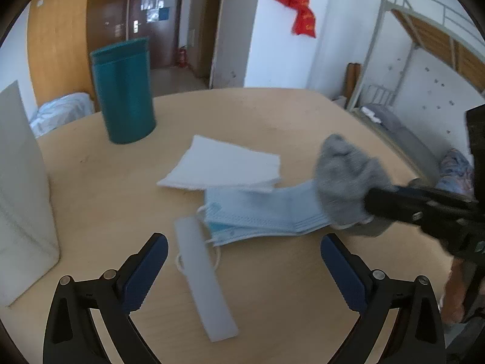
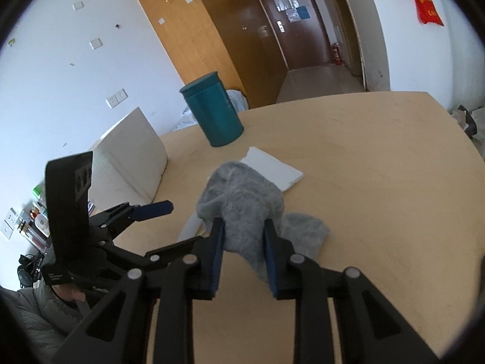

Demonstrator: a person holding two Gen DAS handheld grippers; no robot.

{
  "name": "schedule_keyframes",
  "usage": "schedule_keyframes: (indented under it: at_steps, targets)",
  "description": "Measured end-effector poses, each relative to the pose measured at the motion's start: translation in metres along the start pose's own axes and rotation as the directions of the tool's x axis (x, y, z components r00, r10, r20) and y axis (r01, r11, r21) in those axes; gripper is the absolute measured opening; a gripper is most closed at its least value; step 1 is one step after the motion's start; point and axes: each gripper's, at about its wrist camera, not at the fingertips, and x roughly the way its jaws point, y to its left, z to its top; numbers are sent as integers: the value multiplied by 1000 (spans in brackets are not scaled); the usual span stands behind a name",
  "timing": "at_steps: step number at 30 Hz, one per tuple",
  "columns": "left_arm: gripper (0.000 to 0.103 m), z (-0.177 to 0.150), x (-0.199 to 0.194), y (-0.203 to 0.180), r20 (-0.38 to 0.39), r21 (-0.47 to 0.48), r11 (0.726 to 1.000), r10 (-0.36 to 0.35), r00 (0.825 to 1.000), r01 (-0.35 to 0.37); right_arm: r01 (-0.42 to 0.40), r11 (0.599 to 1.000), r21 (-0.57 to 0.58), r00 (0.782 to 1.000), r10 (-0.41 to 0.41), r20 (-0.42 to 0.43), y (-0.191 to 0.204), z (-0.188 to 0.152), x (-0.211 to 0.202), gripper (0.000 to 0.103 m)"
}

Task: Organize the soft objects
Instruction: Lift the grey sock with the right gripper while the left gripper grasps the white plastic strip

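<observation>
A grey sock (image 2: 242,200) is bunched up and lifted slightly off the wooden table (image 2: 379,182), with my right gripper (image 2: 244,227) shut on it. In the left wrist view the same sock (image 1: 342,176) hangs over the right end of a stack of light blue face masks (image 1: 257,212), and the right gripper (image 1: 369,201) reaches in from the right. My left gripper (image 1: 244,242) is open just in front of the masks, with nothing between its fingers. A folded white cloth (image 1: 224,166) lies behind the masks. More grey sock fabric (image 2: 306,233) rests on the table.
A pale grey flat strip (image 1: 203,276) lies between the left fingers. A teal canister (image 1: 124,91) stands at the back left. A white board (image 1: 21,197) leans at the table's left edge. A person's hand (image 1: 454,291) shows at the right.
</observation>
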Motion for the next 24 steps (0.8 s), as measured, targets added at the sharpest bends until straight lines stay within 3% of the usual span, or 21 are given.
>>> schedule_keyframes:
  at_steps: [4, 7, 12, 20, 24]
  targets:
    - [96, -7, 7, 12, -60, -54, 998, 16, 998, -20, -8, 1000, -7, 1000, 8, 7, 0, -1, -1, 29]
    - [94, -12, 7, 16, -62, -53, 995, 82, 995, -85, -9, 1000, -5, 1000, 9, 12, -1, -2, -2, 29]
    - [76, -14, 22, 16, -109, -52, 996, 68, 992, -74, -6, 1000, -1, 1000, 6, 21, -5, -5, -8, 29]
    - [54, -20, 15, 18, -101, -52, 990, 125, 987, -130, -3, 1000, -1, 999, 3, 33, -6, -3, -15, 29]
    - [36, -25, 10, 18, -102, -47, 988, 140, 985, -145, 3, 1000, -9, 999, -2, 36, -4, -3, -15, 29]
